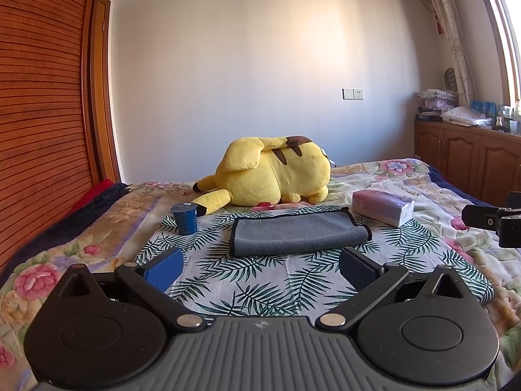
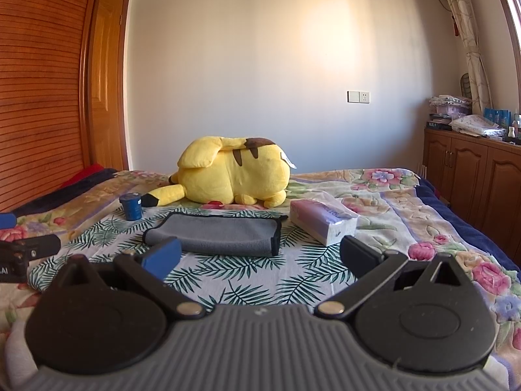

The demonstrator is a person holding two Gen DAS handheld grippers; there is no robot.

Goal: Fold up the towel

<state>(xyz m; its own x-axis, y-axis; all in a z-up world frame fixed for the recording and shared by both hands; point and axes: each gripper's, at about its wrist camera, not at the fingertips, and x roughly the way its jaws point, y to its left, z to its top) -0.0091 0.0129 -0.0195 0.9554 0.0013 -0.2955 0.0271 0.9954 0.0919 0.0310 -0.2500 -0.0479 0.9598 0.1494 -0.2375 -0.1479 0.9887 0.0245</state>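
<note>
A grey towel with black trim (image 1: 298, 234) lies folded flat on a leaf-print cloth (image 1: 260, 280) on the bed; it also shows in the right wrist view (image 2: 224, 233). My left gripper (image 1: 260, 268) is open and empty, held just short of the towel's near edge. My right gripper (image 2: 259, 255) is open and empty, near the towel's front right side. Part of the right gripper shows at the right edge of the left wrist view (image 1: 491, 221), and part of the left gripper shows at the left edge of the right wrist view (image 2: 26, 251).
A yellow plush toy (image 1: 270, 171) lies behind the towel. A blue cup (image 1: 185, 217) stands at the towel's left and a tissue pack (image 1: 382, 207) at its right. A floral bedspread (image 1: 423, 176) covers the bed. A wooden wardrobe (image 1: 42, 97) stands left, cabinets (image 1: 469, 159) right.
</note>
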